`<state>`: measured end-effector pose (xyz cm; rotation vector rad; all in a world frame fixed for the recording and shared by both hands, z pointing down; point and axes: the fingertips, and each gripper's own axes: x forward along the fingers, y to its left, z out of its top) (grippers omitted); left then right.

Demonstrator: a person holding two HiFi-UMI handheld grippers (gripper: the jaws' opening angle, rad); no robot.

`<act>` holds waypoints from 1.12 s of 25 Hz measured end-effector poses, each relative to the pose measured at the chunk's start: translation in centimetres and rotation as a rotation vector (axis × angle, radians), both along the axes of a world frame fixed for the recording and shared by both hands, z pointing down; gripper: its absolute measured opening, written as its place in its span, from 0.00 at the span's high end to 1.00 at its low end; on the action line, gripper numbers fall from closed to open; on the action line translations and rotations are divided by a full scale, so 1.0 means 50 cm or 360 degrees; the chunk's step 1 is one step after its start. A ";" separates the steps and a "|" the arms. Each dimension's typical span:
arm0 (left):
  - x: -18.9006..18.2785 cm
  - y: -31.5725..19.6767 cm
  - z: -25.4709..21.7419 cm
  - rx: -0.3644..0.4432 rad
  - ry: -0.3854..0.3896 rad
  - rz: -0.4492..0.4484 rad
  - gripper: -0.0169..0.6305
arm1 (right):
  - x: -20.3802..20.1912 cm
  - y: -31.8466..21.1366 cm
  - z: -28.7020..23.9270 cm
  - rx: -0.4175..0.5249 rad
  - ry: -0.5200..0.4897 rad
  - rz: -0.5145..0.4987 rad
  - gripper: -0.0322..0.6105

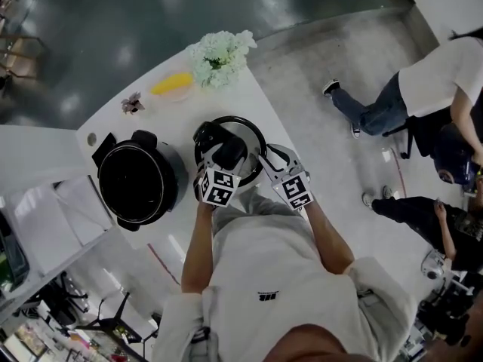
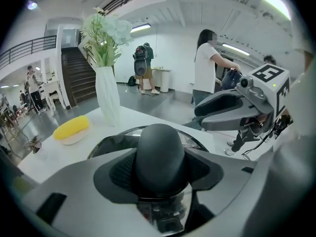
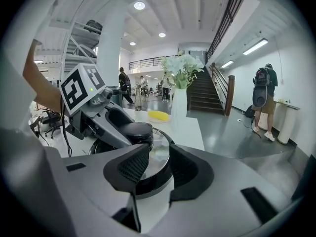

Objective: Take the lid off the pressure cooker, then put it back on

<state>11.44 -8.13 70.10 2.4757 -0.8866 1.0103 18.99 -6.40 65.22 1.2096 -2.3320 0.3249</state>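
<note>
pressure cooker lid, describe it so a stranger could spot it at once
On the white table, look just right of the open black cooker pot. The round shiny lid with a black rim is there, its black dome knob clamped in the left gripper. Unlike the deep, dark pot beside it, it is a flat bright disc with a knob on top.

Looks like a big open lab or demo hall, not a home: wide staircase (image 3: 202, 95), balcony railing (image 2: 29, 51), strip lights (image 3: 255, 47), shiny grey floor (image 1: 113, 29). A person with a backpack (image 3: 261, 90) stands about, and there's a white counter (image 1: 181, 123) with a vase of flowers (image 2: 107, 95).
</note>
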 end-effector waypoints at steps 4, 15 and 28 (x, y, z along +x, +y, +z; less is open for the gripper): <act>0.002 -0.001 0.020 0.0001 -0.0002 0.0008 0.53 | 0.002 0.001 0.015 -0.0014 0.0003 0.0011 0.75; 0.003 0.007 0.042 0.0010 0.0014 0.0020 0.53 | 0.002 0.020 0.026 -0.0046 0.0008 0.0038 0.75; 0.001 0.009 0.028 0.0045 0.0021 0.0020 0.44 | -0.005 0.034 0.018 -0.0066 -0.0023 0.0084 0.74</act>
